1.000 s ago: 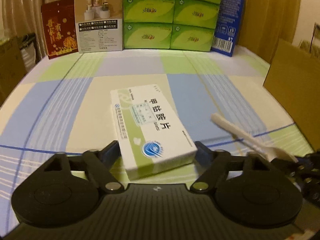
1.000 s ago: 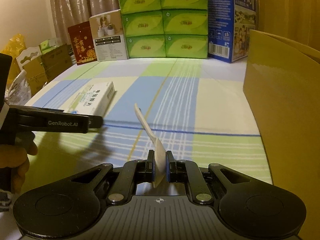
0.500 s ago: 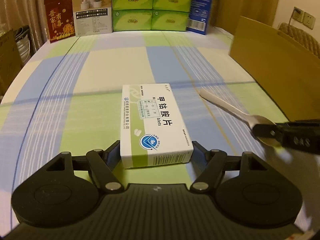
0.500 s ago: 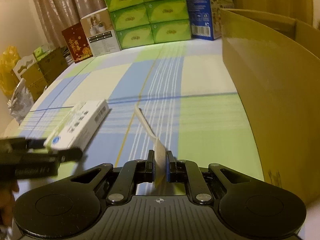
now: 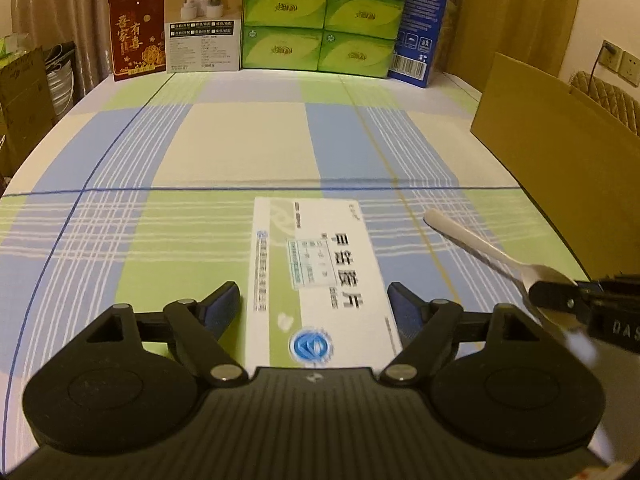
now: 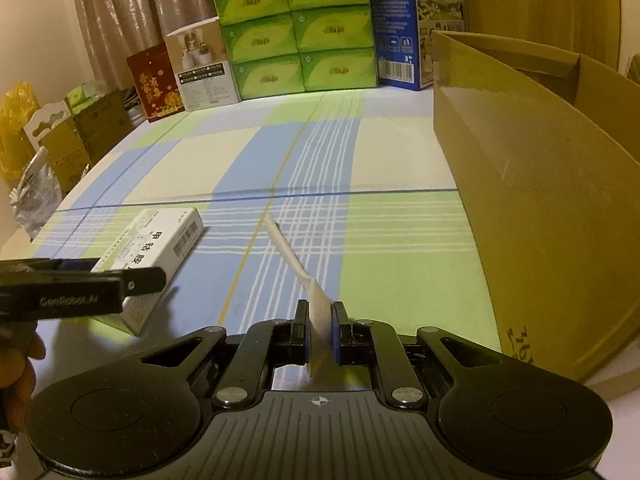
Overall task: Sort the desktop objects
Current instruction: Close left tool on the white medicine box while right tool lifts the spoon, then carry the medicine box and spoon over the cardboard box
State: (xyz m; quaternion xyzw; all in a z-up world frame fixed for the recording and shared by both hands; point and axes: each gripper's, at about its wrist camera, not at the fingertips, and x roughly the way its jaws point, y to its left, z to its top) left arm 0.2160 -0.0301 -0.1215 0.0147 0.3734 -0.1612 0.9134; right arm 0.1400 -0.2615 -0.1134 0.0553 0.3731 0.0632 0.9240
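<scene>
Left gripper (image 5: 316, 300) spread around white-green cardboard medicine box (image 5: 320, 280), lower centre, pads not touching. Right gripper (image 6: 320, 330) pinches white plastic spoon (image 6: 298, 266); brown cardboard box (image 6: 540, 200) right.

Left gripper (image 5: 316, 304) jaws wide apart, right gripper (image 6: 320, 326) jaws clamped together, level beside it.

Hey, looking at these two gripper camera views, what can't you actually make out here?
- Inside of the cardboard box: right wrist view, its own near wall hides it.
- Small print on the medicine box: left wrist view, blurred.
- Spoon bowl: right wrist view, clamped edge-on in the right gripper, its lower end behind the gripper body.
- Whether the left gripper touches the medicine box: its near end is hidden under the gripper body.
</scene>
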